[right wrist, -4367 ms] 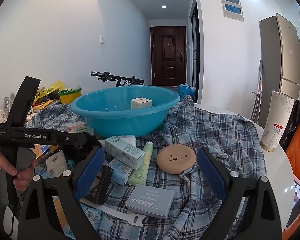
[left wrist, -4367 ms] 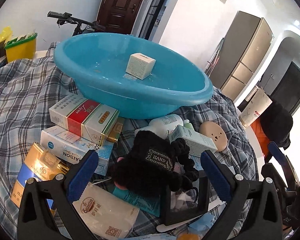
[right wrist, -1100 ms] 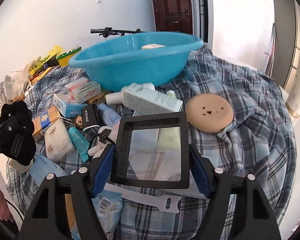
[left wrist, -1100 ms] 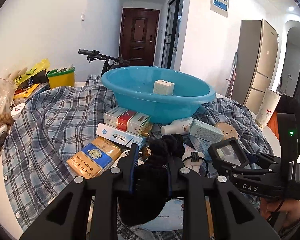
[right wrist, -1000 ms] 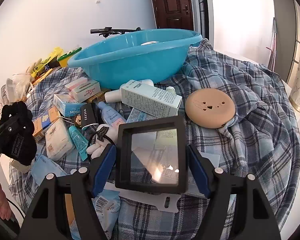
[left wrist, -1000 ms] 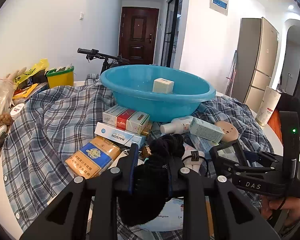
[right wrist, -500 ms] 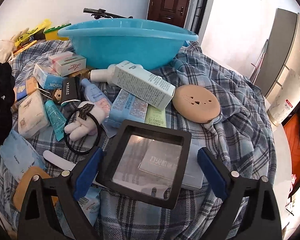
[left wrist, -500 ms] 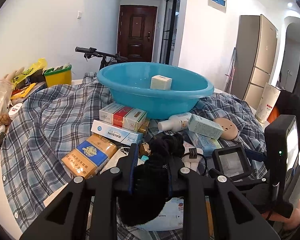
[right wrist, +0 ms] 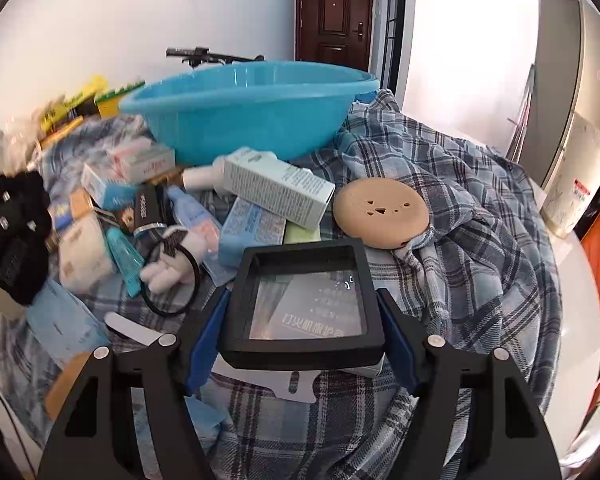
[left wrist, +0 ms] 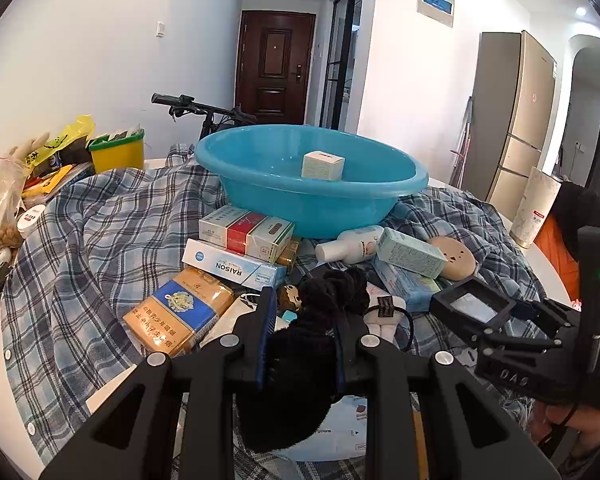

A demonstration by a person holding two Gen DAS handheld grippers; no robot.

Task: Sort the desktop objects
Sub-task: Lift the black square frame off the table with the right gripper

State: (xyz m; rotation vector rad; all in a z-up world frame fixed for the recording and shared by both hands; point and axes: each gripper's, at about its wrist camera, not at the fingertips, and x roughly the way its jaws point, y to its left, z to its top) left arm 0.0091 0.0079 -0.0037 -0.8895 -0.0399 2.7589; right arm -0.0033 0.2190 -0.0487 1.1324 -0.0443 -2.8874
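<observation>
Both grippers are loaded: left gripper (left wrist: 302, 332) clenches a black knit glove (left wrist: 300, 360); right gripper (right wrist: 300, 340) fingers (right wrist: 204, 340) clamp a black-framed square display box (right wrist: 304, 304).

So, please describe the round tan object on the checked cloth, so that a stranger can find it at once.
Start at the big blue basin. In front of it, to the right, the round tan disc lies on the checked cloth. Its neighbours are boxes and tubes; it alone is round, with small holes on top.
</observation>
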